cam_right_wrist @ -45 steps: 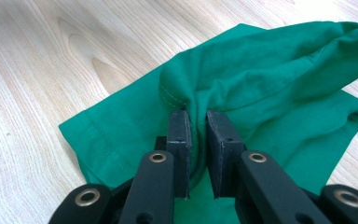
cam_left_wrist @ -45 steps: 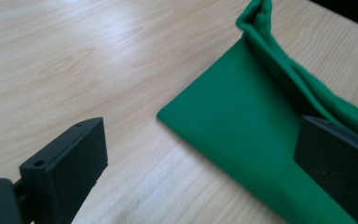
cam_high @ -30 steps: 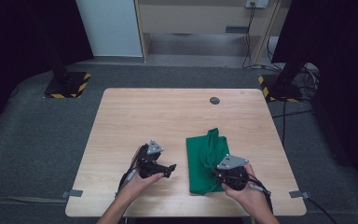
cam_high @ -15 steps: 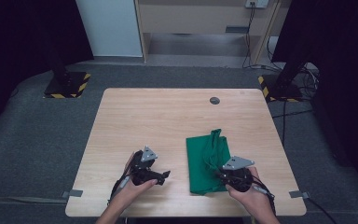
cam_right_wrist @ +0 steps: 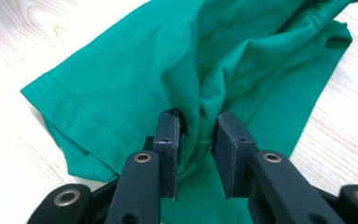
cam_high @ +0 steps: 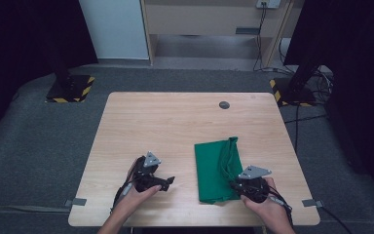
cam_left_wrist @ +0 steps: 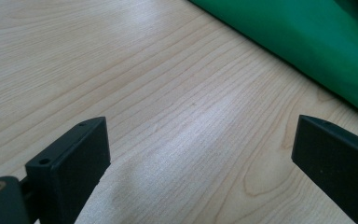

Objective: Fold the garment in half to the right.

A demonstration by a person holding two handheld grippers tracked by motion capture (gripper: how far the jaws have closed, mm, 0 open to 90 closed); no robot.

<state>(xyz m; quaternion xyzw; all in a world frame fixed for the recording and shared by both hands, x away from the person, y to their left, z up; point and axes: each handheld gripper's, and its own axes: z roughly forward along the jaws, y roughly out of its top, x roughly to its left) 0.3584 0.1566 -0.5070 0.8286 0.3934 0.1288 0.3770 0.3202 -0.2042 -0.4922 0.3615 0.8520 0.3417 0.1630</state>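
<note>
Pale wood table (cam_high: 175, 126) is filling the middle of the high view, with grey carpet lying around it and dark curtains hanging at both sides.

On its lower right part a folded green cloth (cam_high: 216, 168) is lying, one flat panel facing left and a bunched ridge running along its right edge. In the right gripper view the cloth (cam_right_wrist: 205, 60) is spreading from the centre to the upper right of the frame, a stitched hem showing at the left.

At the cloth's lower right corner the right gripper (cam_high: 238, 186) is sitting, a hand wrapped around it. Seen along its own jaws, the right gripper (cam_right_wrist: 198, 140) is standing at a narrow gap with a fold of cloth gathered between the jaws (they have just been easing apart, and the fabric is bulging in the gap rather than being squeezed flat).

Just left of the cloth, in the lower middle of the high view, the left gripper (cam_high: 168, 181) is pointing right toward it. Its jaws are standing wide over bare wood, with the cloth (cam_left_wrist: 307, 42) crossing the upper right corner of the left gripper view.

Farther up the table a small dark disc (cam_high: 224, 105) is lying near the far edge.
</note>
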